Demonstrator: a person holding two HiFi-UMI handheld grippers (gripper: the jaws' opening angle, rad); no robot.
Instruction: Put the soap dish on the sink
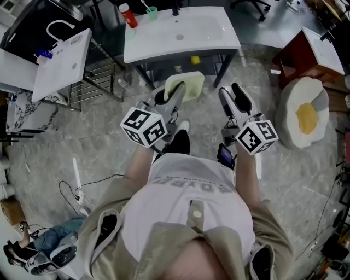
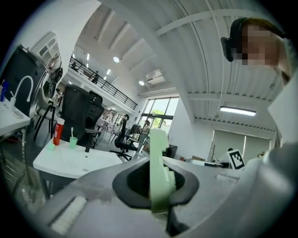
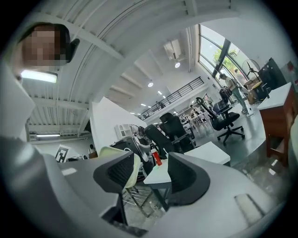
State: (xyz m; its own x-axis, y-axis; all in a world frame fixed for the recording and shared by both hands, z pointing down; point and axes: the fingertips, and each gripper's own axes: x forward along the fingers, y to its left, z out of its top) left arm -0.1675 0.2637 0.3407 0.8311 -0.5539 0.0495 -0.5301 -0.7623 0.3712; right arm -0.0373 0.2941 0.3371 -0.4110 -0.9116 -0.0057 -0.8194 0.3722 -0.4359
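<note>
- The left gripper is held closed on the pale green soap dish. The dish's edge is pinched between the pads, and it is seen edge-on in the left gripper view.
- The right gripper is held beside the left one with its jaws wide apart. Nothing is clasped between them.
- The soap dish is carried in the air over the marbled grey floor, near the sink's front edge but not on it.
- The white sink is seen beyond, borne on a dark frame.
- A red bottle and a green cup are set near each other at the sink's far edge.
</note>
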